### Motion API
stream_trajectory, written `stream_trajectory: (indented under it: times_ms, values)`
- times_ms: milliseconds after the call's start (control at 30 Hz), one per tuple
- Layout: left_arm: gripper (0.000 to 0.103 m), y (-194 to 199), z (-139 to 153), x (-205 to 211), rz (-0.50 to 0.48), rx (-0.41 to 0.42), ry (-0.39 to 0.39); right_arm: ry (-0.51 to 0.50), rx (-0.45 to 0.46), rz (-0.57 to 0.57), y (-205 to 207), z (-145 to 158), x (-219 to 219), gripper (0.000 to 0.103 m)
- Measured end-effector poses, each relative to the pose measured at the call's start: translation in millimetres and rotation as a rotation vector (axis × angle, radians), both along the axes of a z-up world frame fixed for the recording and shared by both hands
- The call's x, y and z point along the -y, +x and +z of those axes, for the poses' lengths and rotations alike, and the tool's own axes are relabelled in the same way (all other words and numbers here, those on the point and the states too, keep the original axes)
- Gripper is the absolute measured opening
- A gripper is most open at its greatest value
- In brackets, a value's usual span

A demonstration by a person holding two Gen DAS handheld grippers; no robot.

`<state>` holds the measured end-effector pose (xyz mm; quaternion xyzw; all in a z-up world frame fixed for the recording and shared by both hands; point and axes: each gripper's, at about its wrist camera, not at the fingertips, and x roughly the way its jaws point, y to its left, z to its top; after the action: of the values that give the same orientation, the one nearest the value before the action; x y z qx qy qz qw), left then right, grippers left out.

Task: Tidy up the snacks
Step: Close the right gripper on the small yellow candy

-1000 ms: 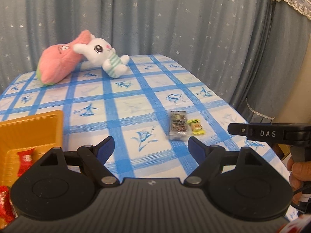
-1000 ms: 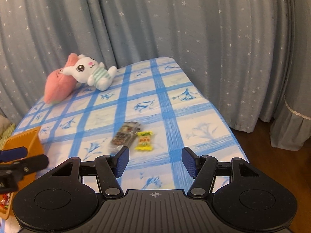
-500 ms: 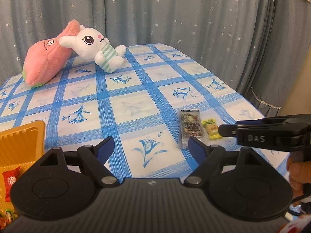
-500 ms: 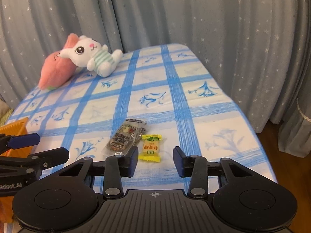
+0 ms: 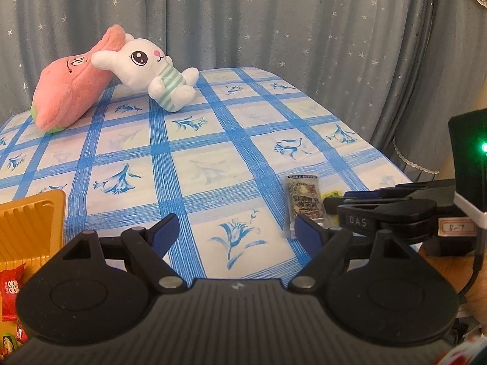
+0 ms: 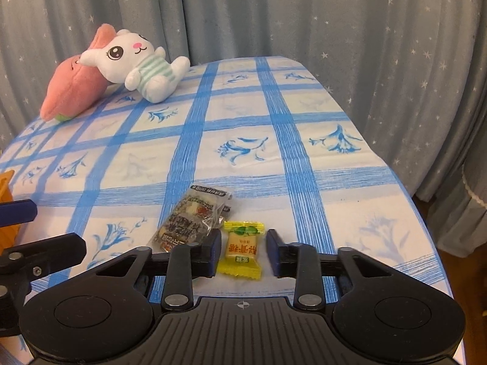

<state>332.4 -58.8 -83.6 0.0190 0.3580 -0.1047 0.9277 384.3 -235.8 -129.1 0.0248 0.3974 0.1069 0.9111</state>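
**On the checked cloth, the right gripper closes around a yellow candy**

Near the front right corner of the table point(image 6: 319, 158), two loose snacks lie side by side: a yellow candy point(image 6: 240, 249) and, just to its left, a clear packet of dark snack point(image 6: 190, 219). The right gripper point(image 6: 242, 251) has its two blue pads straddling the candy, one on each flank, and its jaws are closing. A sliver of cloth shows on either side, so the pads do not yet press on the wrapper. Coming at the candy across its narrow width looks deliberate, since the crimped ends would crumple.

The left gripper point(image 5: 234, 234) hangs over bare cloth with its jaws wide apart and nothing between them. It sits between the snacks and the orange basket point(image 5: 36, 222) at the left edge, where red wrappers point(image 5: 12, 286) already lie, so it seems to be waiting its turn. From that side the packet point(image 5: 304, 200) is plain, the candy mostly hidden behind the right gripper point(image 5: 334, 203).

At the far end, a white plush rabbit point(image 6: 137, 64) leans on a pink plush point(image 6: 73, 91), well apart from the work.
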Motion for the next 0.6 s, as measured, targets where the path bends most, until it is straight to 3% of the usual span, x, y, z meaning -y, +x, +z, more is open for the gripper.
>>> stream_trajectory:
  times_ms: [33, 400, 600]
  values:
    - [0.081, 0.2, -0.2, -0.4, -0.003, -0.001, 0.001, -0.007, 0.000, -0.001, 0.1, -0.4, 0.2, 0.022]
    - [0.081, 2.5, -6.7, 24.7, -0.058, -0.015, 0.004, 0.072, -0.003, -0.061, -4.7, 22.2, 31.9, 0.020]
    - [0.077, 20.7, -20.9, 46.0, -0.073, -0.046, -0.063, 0.100, -0.018, -0.119, -5.7, 24.1, 55.8, 0.020]
